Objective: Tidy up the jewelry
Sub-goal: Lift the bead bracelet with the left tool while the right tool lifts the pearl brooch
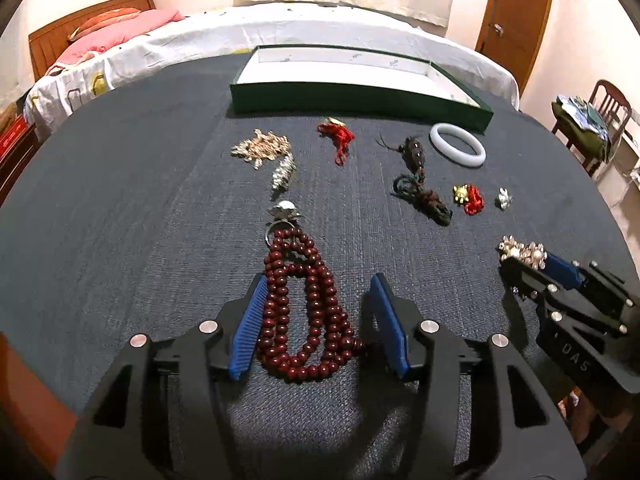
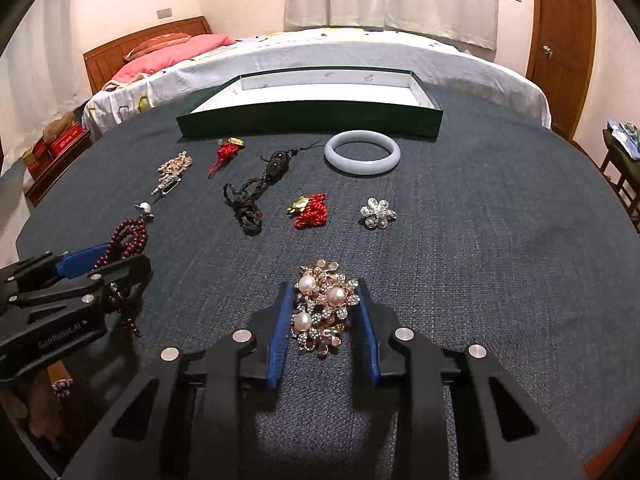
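Observation:
A dark red bead necklace lies on the dark cloth between the open fingers of my left gripper; the pads stand on either side of it with a small gap. A gold and pearl brooch lies between the fingers of my right gripper, whose blue pads sit close against its sides. The brooch also shows in the left wrist view. A green box with a white inside stands open at the far side of the table; it also shows in the right wrist view.
On the cloth lie a white bangle, a silver flower brooch, two red knot charms, a dark cord pendant, a gold chain piece and a silver ring charm. A bed stands behind the table.

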The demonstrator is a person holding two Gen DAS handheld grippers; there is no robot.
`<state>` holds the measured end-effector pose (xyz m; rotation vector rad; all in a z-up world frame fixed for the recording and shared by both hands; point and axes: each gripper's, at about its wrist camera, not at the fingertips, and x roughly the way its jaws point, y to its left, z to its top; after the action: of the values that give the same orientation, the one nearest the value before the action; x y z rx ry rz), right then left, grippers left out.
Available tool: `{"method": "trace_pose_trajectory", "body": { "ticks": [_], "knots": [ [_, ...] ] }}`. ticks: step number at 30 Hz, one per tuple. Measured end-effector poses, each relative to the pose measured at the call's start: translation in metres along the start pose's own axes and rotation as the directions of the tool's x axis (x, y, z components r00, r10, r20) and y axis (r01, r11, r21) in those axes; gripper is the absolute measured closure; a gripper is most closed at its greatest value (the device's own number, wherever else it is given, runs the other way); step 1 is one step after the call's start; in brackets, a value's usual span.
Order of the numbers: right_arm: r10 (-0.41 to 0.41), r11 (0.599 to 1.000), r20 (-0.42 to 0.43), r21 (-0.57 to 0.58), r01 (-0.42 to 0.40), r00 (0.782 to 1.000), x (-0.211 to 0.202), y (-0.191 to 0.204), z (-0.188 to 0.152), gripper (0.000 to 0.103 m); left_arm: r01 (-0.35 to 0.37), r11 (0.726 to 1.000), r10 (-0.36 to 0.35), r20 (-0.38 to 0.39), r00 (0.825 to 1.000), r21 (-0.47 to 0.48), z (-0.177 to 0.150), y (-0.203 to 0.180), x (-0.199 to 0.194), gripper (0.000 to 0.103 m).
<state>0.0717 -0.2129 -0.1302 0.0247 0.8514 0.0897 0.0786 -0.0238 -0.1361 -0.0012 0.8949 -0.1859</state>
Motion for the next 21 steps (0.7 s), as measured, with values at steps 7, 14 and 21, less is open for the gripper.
{"method": "trace_pose_trajectory", "body": {
  "ticks": [7, 14, 21],
  "knots": [
    [0.01, 1.0, 0.002, 0.007, -0.01, 1.0, -0.001, -0.002, 0.0, 0.072, -0.013, 0.999, 0.014, 0.013, 1.0, -0.036, 0.001, 0.01, -0.008, 0.042],
    [0.02, 1.0, 0.005, 0.014, -0.02, 1.0, -0.001, -0.004, -0.001, 0.072, -0.011, 1.0, 0.011, -0.014, 1.0, -0.029, -0.001, 0.009, -0.001, 0.032],
    [0.022, 1.0, 0.007, 0.016, -0.022, 1.0, -0.002, -0.004, -0.002, 0.072, -0.036, 0.999, 0.037, -0.016, 0.999, 0.015, -0.002, 0.004, 0.004, 0.06]
  ]
}}
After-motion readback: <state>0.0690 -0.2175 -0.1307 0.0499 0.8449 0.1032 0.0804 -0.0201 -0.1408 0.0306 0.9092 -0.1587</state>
